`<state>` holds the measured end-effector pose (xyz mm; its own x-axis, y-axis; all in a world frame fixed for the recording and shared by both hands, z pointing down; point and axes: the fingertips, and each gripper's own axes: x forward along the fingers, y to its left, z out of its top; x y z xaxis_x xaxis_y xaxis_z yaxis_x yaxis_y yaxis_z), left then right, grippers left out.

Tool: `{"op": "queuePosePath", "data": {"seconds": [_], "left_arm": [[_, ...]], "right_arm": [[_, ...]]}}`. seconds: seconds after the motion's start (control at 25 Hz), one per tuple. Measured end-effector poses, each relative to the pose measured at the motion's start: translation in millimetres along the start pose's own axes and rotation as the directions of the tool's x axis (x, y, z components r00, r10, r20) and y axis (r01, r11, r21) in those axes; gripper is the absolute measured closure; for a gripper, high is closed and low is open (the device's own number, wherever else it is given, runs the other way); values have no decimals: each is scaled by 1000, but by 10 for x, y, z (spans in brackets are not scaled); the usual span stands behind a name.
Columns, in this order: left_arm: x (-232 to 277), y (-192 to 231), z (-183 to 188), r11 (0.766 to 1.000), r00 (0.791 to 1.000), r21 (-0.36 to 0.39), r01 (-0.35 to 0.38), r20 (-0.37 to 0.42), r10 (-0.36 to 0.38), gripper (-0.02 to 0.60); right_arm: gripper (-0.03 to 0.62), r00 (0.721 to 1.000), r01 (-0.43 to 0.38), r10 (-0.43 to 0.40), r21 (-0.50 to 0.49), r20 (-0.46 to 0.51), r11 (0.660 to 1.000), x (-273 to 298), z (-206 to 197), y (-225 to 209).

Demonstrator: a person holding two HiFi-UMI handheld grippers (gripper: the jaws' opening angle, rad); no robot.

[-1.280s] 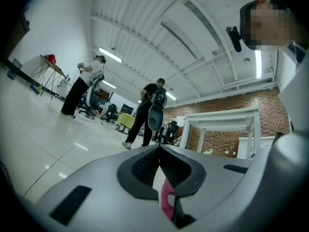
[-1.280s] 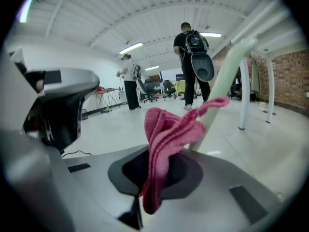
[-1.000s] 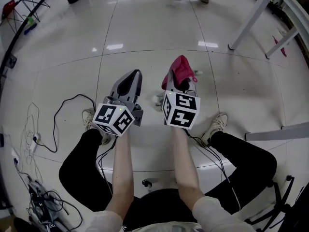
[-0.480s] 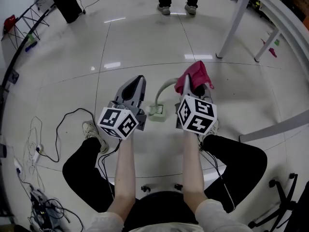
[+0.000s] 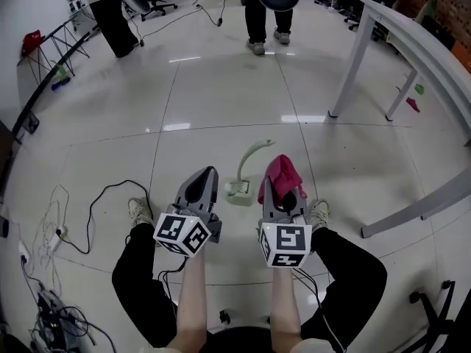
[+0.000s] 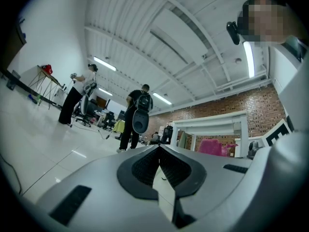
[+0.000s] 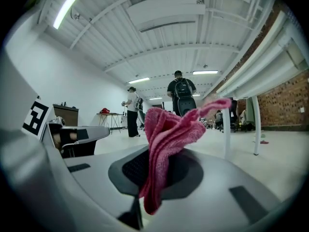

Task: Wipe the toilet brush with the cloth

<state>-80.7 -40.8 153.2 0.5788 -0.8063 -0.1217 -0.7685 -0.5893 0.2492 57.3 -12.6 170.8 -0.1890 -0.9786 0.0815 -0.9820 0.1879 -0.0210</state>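
The left gripper has its jaws together, with nothing between them. The right gripper is clamped on the pink cloth, which bunches above its tips. The pale green toilet brush lies on the floor just ahead, between the two grippers, apparently touching neither.

- My left gripper, grey plastic, two jaws with black ribbed pads: jaws closed tip to tip, nothing between them. It points forward, away from me.
- My right gripper, same make: jaws clamped on a pink terry cloth, which rises in folds out of the grip.
- Marker cubes, white with black squares: one at the rear of each gripper, left and right.
- My forearms, bare, left and right: stretched forward side by side, grippers apart, not touching.
- My legs, black trousers: knees spread outside the arms.
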Motion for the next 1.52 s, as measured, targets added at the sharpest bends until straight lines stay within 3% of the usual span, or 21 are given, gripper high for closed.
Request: {"op": "queuePosePath", "data": {"seconds": [0.24,0.64,0.88,1.12,1.52], "left_arm": [[-901,-540,-122,999,999,-28,-29,21,30,578],[-2274,-2123,-167,993,995,67,-98,18,97,578],[-2898,-2867,-394,987,988,44,-153,7,153,578],[-3313,-3201,-468,980,980,23,-199,8,199,578],[-3525,-3236,-464,976,976,26,-218,-16,218,578]], "right_arm": [[562,997,-60,60,-12,-38,998,-953,-336,293],[562,989,-145,145,-25,10,989,-2857,-162,338],[563,973,-232,231,-10,-11,973,-3917,-380,350],[562,963,-267,267,25,-35,963,-4430,-538,382],[562,958,-286,287,26,-3,958,-4482,-380,591]]}}
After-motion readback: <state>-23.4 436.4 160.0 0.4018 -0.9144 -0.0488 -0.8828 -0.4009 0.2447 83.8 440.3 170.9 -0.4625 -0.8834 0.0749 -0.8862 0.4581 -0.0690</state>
